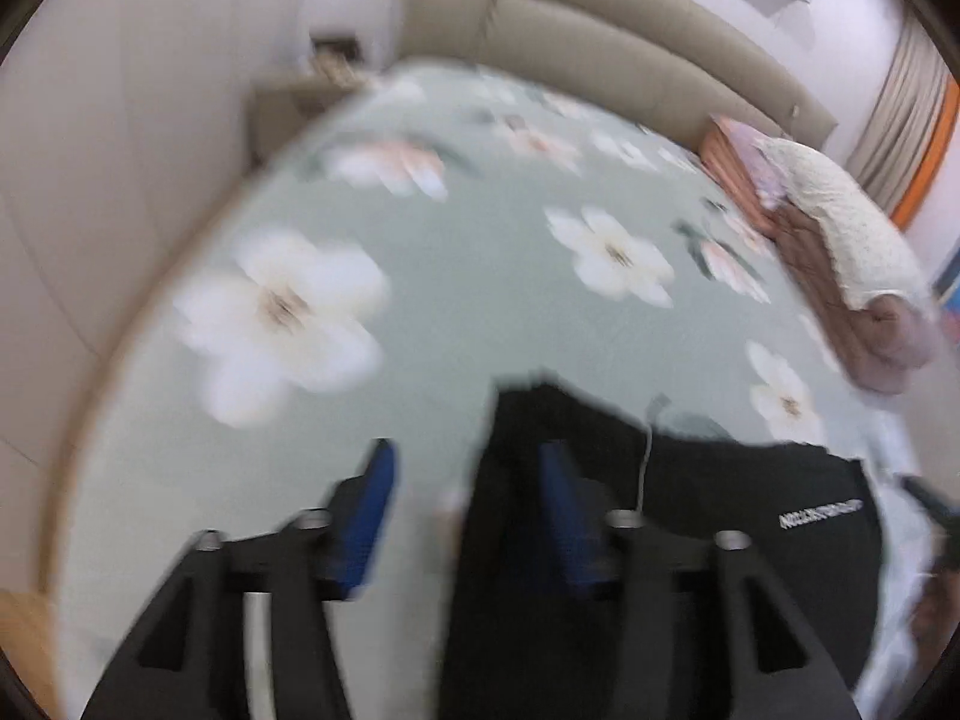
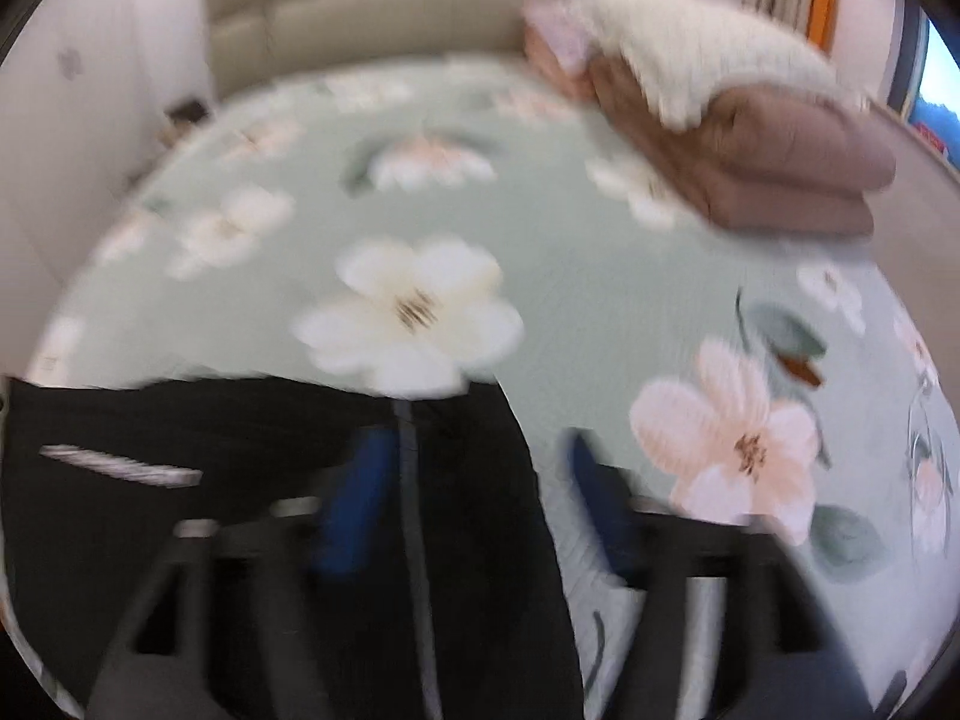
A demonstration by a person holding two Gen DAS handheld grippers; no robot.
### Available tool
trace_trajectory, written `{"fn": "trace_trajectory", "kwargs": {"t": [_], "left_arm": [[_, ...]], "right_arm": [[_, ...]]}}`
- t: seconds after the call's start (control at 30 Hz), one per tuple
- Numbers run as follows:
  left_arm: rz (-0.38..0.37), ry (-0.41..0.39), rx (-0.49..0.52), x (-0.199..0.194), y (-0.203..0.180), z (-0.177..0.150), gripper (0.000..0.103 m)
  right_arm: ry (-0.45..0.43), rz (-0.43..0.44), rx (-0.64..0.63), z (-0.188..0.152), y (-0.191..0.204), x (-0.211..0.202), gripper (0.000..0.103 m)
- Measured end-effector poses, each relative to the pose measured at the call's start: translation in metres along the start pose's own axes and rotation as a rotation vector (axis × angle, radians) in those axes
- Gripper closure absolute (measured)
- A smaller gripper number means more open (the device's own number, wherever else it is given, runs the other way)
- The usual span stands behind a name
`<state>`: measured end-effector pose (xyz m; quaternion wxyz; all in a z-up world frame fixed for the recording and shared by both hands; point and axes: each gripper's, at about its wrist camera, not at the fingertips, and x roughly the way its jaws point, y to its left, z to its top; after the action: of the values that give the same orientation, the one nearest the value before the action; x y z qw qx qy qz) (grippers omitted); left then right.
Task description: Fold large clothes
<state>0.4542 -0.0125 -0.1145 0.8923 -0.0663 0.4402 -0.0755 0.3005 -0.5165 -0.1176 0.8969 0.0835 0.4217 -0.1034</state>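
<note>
A black garment [image 1: 690, 540] with a small white logo lies on the floral bedspread [image 1: 480, 300] at the near edge. My left gripper [image 1: 465, 468] is open, its jaws wide apart, over the garment's left edge; its right finger [image 1: 564, 516] is above the black cloth, its left finger [image 1: 366, 516] above the bedspread. In the right wrist view the black garment [image 2: 240, 510] fills the lower left. My right gripper [image 2: 480, 468] is open over the garment's right edge, with nothing between the fingers. Both views are blurred.
A stack of folded brown and cream blankets [image 1: 840, 264] sits at the far right of the bed; it also shows in the right wrist view [image 2: 750, 138]. A beige padded headboard [image 1: 600, 42] runs along the far side. White wall lies to the left.
</note>
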Motion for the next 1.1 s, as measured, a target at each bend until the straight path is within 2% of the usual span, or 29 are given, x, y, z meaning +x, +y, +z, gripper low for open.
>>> {"fn": "trace_trajectory", "kwargs": {"t": [0.03, 0.13, 0.23, 0.3, 0.37, 0.4, 0.43, 0.5, 0.57, 0.67, 0.77, 0.8, 0.87, 0.97, 1.0, 1.1], "left_arm": [[0.003, -0.005, -0.006, -0.008, 0.000, 0.003, 0.044], [-0.128, 0.022, -0.043, -0.030, -0.012, -0.003, 0.044], [-0.274, 0.062, 0.038, -0.047, -0.063, -0.031, 0.044], [-0.352, 0.094, 0.080, -0.049, -0.100, -0.051, 0.044], [-0.437, 0.134, 0.106, -0.045, -0.130, -0.073, 0.044], [-0.449, 0.155, 0.122, -0.038, -0.139, -0.082, 0.044], [-0.433, 0.216, 0.148, -0.020, -0.150, -0.094, 0.044], [-0.360, 0.333, 0.144, 0.022, -0.155, -0.118, 0.045], [-0.366, 0.312, 0.126, 0.043, -0.148, -0.132, 0.046], [-0.349, 0.322, 0.121, 0.045, -0.153, -0.124, 0.045], [-0.359, 0.313, 0.104, 0.036, -0.155, -0.115, 0.045], [-0.372, 0.302, 0.093, 0.028, -0.154, -0.108, 0.045], [-0.416, 0.248, 0.056, 0.015, -0.152, -0.090, 0.045], [-0.414, 0.198, 0.030, 0.016, -0.158, -0.070, 0.045], [-0.403, 0.203, 0.034, 0.023, -0.159, -0.067, 0.045], [-0.302, 0.291, -0.001, 0.071, -0.156, -0.065, 0.045]], "right_arm": [[0.001, 0.019, -0.023, -0.003, 0.010, -0.013, 0.023], [0.055, 0.094, -0.082, -0.016, 0.047, -0.029, 0.023], [0.134, 0.178, -0.134, -0.038, 0.090, -0.030, 0.023], [0.160, 0.191, -0.185, -0.052, 0.119, -0.024, 0.024], [0.194, 0.163, -0.224, -0.068, 0.136, -0.008, 0.025], [0.236, 0.160, -0.225, -0.076, 0.140, 0.006, 0.025], [0.269, 0.162, -0.212, -0.086, 0.141, 0.022, 0.024], [0.279, 0.185, -0.201, -0.095, 0.141, 0.034, 0.024], [0.265, 0.187, -0.217, -0.100, 0.142, 0.039, 0.024], [0.264, 0.193, -0.206, -0.100, 0.141, 0.039, 0.023], [0.283, 0.244, -0.163, -0.085, 0.132, 0.027, 0.026], [0.266, 0.257, -0.154, -0.078, 0.128, 0.020, 0.029], [0.175, 0.236, -0.150, -0.058, 0.123, 0.004, 0.029], [0.123, 0.204, -0.104, -0.036, 0.117, 0.013, 0.029], [0.135, 0.194, -0.088, -0.030, 0.110, 0.027, 0.029], [0.310, 0.208, -0.030, -0.037, 0.105, 0.087, 0.029]]}}
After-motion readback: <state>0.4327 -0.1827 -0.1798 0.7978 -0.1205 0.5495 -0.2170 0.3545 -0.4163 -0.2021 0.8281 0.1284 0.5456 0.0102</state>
